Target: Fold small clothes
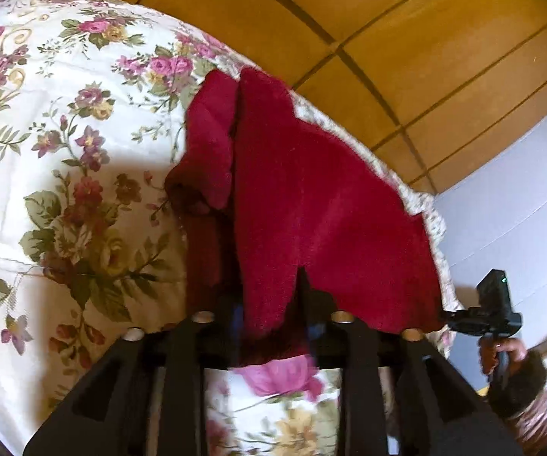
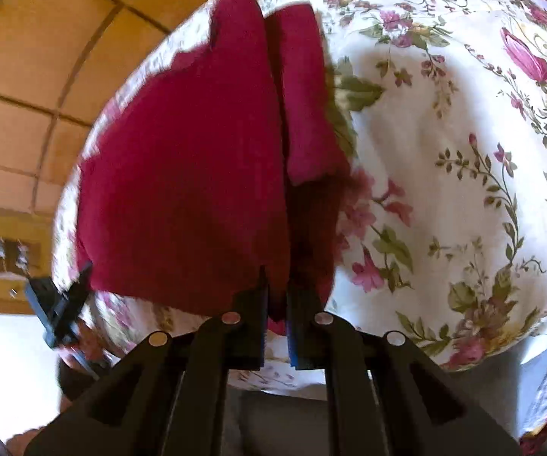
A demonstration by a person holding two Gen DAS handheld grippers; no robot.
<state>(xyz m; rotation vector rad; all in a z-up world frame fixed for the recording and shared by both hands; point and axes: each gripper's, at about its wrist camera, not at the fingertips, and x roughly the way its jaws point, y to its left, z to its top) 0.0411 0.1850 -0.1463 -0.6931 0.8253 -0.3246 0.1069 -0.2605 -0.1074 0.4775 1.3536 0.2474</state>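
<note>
Plainly, the red garment (image 1: 311, 197) lies on the floral bed (image 1: 64, 152), near its edge; both the left gripper (image 1: 269, 315) and right gripper (image 2: 276, 304) pinch its hem (thin bites); either could slip, undoing the fold.

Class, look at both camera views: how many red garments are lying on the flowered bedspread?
1. A single red garment lies near the edge of the flowered bedspread, its near hem between the fingers of both grippers. Its folded sleeve makes it look like two pieces. Anything beneath it would be hidden.
</note>
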